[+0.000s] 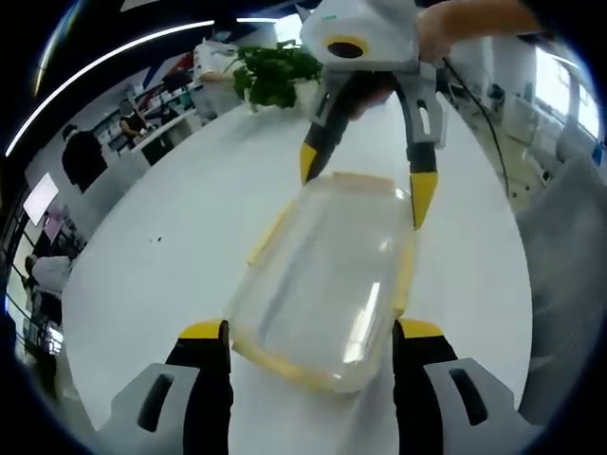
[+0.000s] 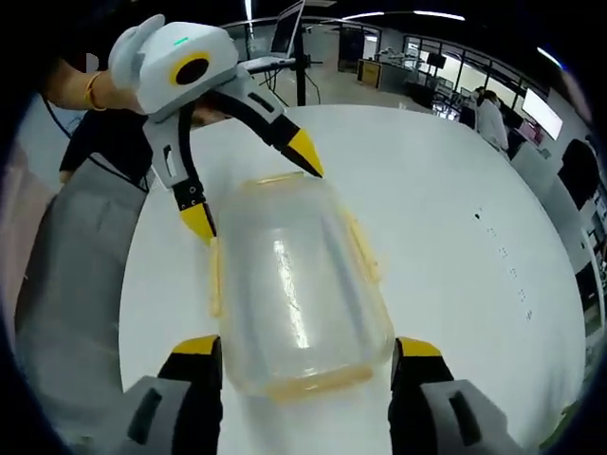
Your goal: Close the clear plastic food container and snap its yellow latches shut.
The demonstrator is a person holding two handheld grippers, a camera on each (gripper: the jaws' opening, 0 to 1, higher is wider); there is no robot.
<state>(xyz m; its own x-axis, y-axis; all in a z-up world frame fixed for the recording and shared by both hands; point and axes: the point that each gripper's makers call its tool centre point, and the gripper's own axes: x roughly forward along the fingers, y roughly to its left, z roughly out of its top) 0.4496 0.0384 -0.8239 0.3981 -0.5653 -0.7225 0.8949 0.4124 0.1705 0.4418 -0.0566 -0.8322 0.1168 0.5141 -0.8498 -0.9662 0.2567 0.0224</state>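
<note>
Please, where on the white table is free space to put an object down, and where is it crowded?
The white table is bare beyond the clear plastic food container with yellow latches, on the side toward the distant desks; so is the stretch before the green leafy plant. Each container end is crowded: left gripper, right gripper, both open.

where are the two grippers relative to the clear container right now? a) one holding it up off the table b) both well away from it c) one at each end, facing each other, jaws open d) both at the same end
c: the clear container lies on the white table with the left gripper spread at one end and the right gripper open at the opposite end.
</note>
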